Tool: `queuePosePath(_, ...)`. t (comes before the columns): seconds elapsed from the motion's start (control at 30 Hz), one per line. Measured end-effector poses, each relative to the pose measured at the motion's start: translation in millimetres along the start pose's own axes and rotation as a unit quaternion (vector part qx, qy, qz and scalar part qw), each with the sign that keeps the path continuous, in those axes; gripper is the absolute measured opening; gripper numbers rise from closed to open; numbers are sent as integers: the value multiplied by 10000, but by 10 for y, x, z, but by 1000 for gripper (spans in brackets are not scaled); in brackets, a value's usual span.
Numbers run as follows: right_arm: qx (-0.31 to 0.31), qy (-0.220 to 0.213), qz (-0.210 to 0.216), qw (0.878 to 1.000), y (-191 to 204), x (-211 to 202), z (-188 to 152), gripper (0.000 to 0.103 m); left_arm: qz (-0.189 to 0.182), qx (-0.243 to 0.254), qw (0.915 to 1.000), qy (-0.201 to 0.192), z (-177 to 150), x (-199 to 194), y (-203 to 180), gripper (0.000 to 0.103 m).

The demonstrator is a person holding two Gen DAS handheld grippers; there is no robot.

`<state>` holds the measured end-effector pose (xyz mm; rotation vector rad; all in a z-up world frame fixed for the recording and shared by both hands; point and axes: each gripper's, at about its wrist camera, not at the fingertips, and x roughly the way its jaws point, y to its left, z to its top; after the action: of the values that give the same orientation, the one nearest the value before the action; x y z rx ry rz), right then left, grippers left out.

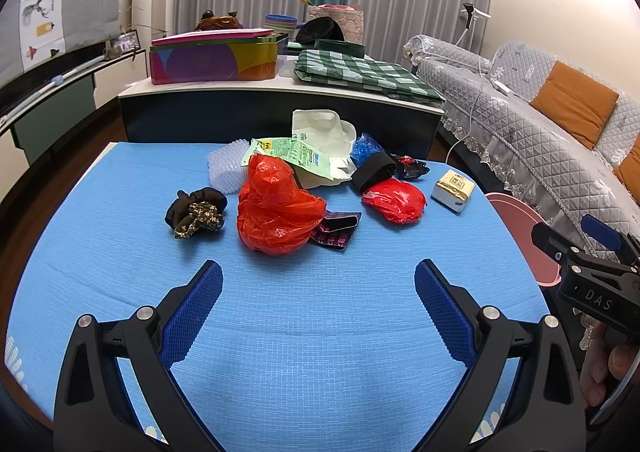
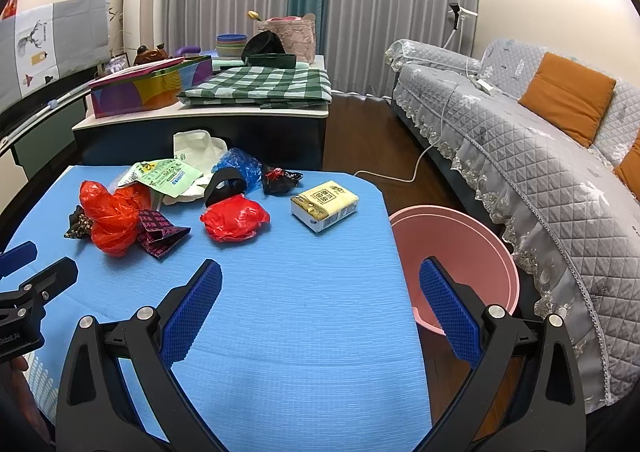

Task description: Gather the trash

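Observation:
Trash lies on the blue table mat [image 1: 280,332]: a large orange-red plastic bag [image 1: 276,208], a smaller red bag [image 1: 394,200], a dark patterned wrapper [image 1: 334,230], a black-and-brown scrunched cloth [image 1: 196,212], a green printed wrapper [image 1: 292,154], a white bag [image 1: 320,132], clear bubble wrap [image 1: 226,166], a blue plastic piece [image 1: 366,148] and a black band [image 1: 372,170]. A pink bin [image 2: 452,252] stands by the table's right edge. My left gripper [image 1: 318,304] is open and empty, short of the orange bag. My right gripper [image 2: 320,304] is open and empty over the mat's right edge.
A yellow tissue pack [image 2: 324,204] lies on the mat near the bin. A low cabinet [image 1: 280,108] with a colourful tin and a green checked cloth stands behind the table. A grey quilted sofa [image 2: 540,156] runs along the right, with a white cable on the floor.

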<state>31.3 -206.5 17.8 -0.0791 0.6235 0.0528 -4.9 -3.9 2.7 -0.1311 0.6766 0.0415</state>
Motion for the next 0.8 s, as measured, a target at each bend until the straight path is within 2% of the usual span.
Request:
queuePosePath(0.37,-4,-113,-44,9999,35,-23,13,94,0,-2,10000,-1,-1,1,1,93)
queuePosePath(0.6,204,-205,-21,9996,-52,-65,41,80,8,-47,10000,-11,8,-6,9,93)
queuePosePath(0.8,336,-142,183,9992,-54,-24,43,79,43,-86,10000,-26,22,-5,20,93)
